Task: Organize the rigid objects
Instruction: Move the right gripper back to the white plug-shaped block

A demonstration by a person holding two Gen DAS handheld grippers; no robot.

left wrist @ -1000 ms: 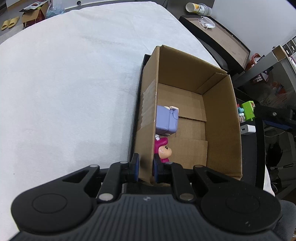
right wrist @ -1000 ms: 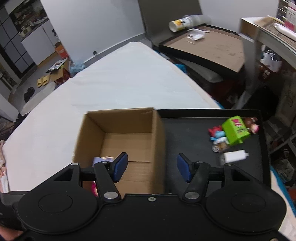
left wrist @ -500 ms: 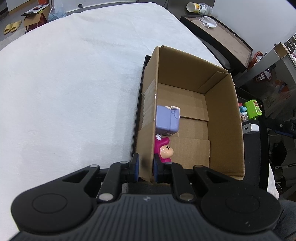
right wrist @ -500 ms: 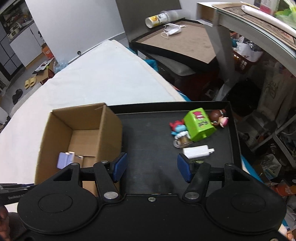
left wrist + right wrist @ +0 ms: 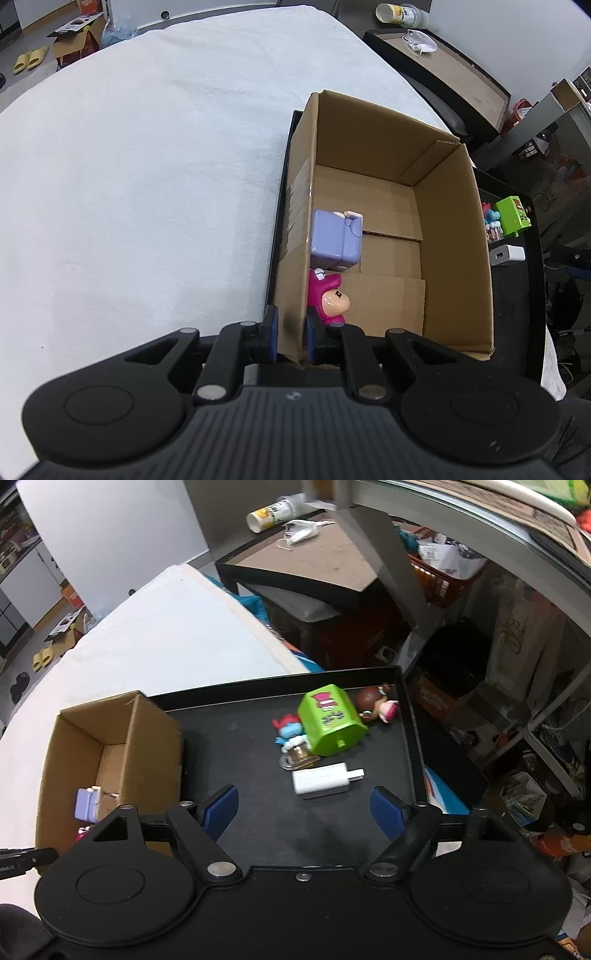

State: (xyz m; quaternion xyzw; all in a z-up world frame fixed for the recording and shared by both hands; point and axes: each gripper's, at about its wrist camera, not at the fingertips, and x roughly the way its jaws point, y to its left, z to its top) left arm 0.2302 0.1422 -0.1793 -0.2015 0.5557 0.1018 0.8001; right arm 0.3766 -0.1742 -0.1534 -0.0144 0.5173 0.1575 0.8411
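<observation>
The left gripper (image 5: 288, 334) jaws pinch the cardboard box (image 5: 454, 236) wall to steady it, while the right gripper (image 5: 304, 808), jaws just widened and empty, lines up the white charger (image 5: 321, 783) at its twelve o'clock on the black tray (image 5: 258, 812).

1. Both views are evenly lit from overhead, bright enough to read colours cleanly, with no hard beams.
2. The white bedcover (image 5: 147, 184) is the brightest area in the left wrist view, close to washed out near its top edge.
3. A soft shadow falls inside the cardboard box (image 5: 454, 236), darker along its near wall.
4. The black tray (image 5: 258, 775) shows a dull sheen and a faint smudge of shadow near its front.
5. Fisheye bending is strong: straight edges bow toward the frame borders, and the corners go dark.
6. Focus holds in the middle; the cluttered shelves (image 5: 517, 738) at the right edge look soft and slightly smeared.
</observation>
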